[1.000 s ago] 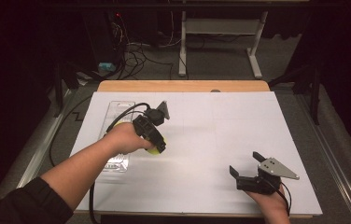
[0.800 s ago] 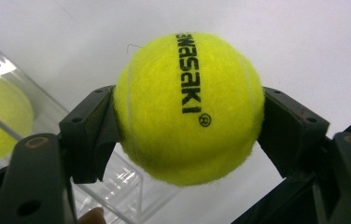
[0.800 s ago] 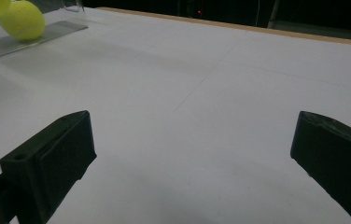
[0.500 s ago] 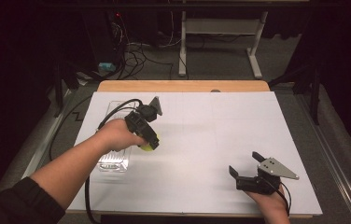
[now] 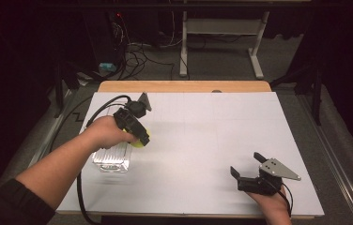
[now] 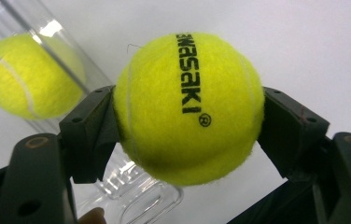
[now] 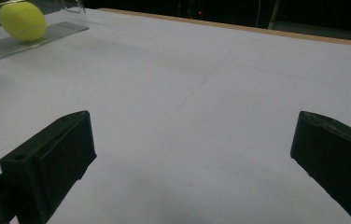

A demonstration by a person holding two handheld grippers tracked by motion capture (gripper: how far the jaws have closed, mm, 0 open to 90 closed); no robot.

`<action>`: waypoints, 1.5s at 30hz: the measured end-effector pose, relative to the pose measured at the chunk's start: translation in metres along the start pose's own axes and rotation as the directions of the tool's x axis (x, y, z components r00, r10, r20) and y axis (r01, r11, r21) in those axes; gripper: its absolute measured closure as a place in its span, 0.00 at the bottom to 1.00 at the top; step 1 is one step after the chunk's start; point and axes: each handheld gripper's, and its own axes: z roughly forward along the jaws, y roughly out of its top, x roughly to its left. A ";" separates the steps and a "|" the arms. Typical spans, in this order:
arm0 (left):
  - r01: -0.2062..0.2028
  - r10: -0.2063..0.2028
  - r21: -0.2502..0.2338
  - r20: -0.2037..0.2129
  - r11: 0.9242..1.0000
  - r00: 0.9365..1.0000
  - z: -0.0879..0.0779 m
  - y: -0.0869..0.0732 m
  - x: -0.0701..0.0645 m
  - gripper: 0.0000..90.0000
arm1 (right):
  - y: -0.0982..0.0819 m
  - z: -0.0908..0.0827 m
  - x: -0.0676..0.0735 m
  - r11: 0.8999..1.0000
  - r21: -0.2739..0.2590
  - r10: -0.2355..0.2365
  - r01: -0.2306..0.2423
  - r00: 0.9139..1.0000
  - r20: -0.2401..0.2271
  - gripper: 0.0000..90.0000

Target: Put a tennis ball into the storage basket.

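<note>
High view, change: the left gripper [image 5: 139, 137] has carried the tennis ball [image 5: 141, 139] up the table and a little leftward over the last second, so it now sits at the far end of the clear plastic tray [image 5: 111, 159] rather than beside its middle
Left gripper view, grip: jaws clenched on the tennis ball [image 6: 190, 107], one pad pressing each side, ball lifted off the white table [image 6: 304, 42]
Second ball: another yellow ball [image 6: 29, 74] lies inside the clear tray [image 6: 136, 200], just behind and beside the held one
Meaning: judged from this, the held ball is being brought to the tray to join the other; release not yet made
Right gripper: the right gripper [image 5: 249, 174] rests near the table's near-right edge, jaws spread wide and empty, unmoved
Writing: black letters "wasaki" with an ® mark run down the held ball; the first letters curve out of sight
</note>
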 end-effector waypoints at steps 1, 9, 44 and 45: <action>0.004 -0.004 0.004 0.000 1.000 1.000 -0.001 -0.001 0.002 0.30 | 0.000 0.000 0.000 1.000 0.000 0.000 0.000 1.000 0.000 0.00; 0.037 -0.037 -0.004 -0.002 0.999 0.999 -0.007 -0.015 0.020 0.30 | 0.000 0.000 0.000 1.000 0.000 0.002 -0.002 1.000 0.000 0.00; 0.155 -0.155 0.009 -0.044 0.988 0.987 -0.003 -0.061 0.069 0.30 | 0.000 0.001 0.001 1.000 0.008 -0.001 0.001 1.000 -0.001 0.00; 0.156 -0.156 0.007 -0.043 0.988 0.987 -0.003 -0.061 0.069 0.30 | 0.000 0.001 0.001 1.000 0.010 -0.001 0.001 1.000 0.000 0.00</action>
